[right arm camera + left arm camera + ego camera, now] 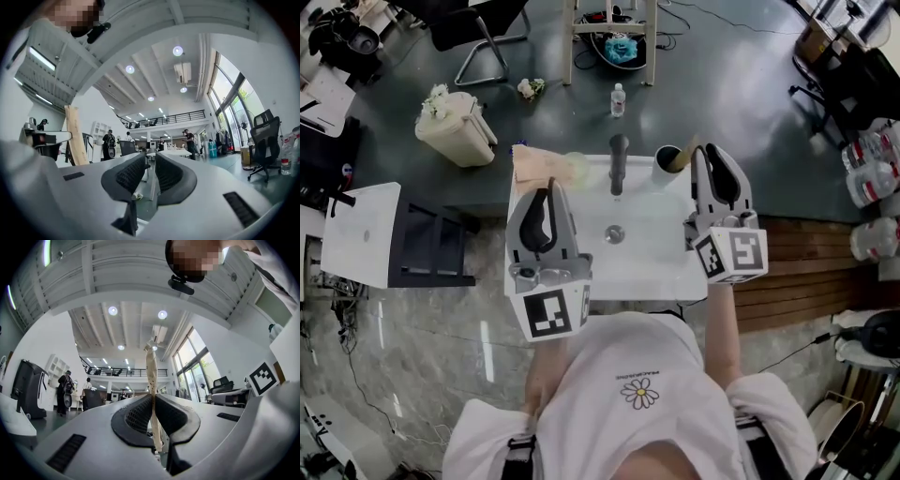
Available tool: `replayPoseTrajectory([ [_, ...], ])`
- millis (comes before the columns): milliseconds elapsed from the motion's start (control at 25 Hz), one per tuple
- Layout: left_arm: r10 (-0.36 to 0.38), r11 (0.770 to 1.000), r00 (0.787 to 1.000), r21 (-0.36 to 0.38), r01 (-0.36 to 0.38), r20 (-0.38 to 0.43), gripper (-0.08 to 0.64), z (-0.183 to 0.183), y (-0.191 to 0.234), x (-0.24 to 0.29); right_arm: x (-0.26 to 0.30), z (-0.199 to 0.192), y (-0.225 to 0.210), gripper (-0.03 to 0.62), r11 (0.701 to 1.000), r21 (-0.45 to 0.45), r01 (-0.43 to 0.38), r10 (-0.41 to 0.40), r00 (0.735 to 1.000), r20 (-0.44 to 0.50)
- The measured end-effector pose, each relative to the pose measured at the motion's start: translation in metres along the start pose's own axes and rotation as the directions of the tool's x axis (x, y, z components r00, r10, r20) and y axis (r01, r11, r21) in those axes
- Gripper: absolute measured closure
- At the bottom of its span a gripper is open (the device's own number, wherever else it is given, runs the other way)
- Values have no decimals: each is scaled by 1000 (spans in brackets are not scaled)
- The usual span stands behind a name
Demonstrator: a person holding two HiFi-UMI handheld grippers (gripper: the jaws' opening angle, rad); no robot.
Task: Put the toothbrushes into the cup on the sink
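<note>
My left gripper (551,192) is over the left side of the white sink (656,272) and is shut on a pale bamboo toothbrush (151,376). The toothbrush stands straight up out of the pads in the left gripper view. A dark cup (667,161) stands at the sink's back right next to the black faucet (619,161), with another wooden toothbrush (684,154) leaning in it. Just right of that cup, my right gripper (710,155) holds its jaws a little apart with nothing between them (151,157). The same wooden toothbrush (75,136) shows at the left of the right gripper view.
A beige cloth (534,165) and a clear glass (577,167) lie at the sink's back left. On the floor behind are a cream waste bin (455,127) and a small water bottle (619,99). A white side table (361,234) stands to the left.
</note>
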State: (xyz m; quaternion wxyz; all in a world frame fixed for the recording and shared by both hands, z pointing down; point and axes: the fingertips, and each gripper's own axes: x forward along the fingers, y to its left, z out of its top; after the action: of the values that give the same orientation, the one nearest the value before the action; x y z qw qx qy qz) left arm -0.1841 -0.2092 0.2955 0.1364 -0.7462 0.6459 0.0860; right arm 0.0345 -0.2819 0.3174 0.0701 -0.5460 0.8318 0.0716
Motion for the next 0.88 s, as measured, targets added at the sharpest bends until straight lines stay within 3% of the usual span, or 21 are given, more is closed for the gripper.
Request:
replayPoseTrajectory([
  [160, 17, 998, 1000, -52, -16, 5, 528, 0, -1, 2, -22, 17, 20, 567, 997, -73, 40, -36, 997, 64],
  [280, 9, 999, 1000, -37, -8, 15, 528, 2, -4, 3, -36, 22, 31, 577, 994, -99, 51, -44, 996, 75],
  [880, -3, 999, 1000, -52, 4, 4, 528, -3, -11, 4, -45, 19, 33, 580, 997, -55, 62, -58, 996, 69],
])
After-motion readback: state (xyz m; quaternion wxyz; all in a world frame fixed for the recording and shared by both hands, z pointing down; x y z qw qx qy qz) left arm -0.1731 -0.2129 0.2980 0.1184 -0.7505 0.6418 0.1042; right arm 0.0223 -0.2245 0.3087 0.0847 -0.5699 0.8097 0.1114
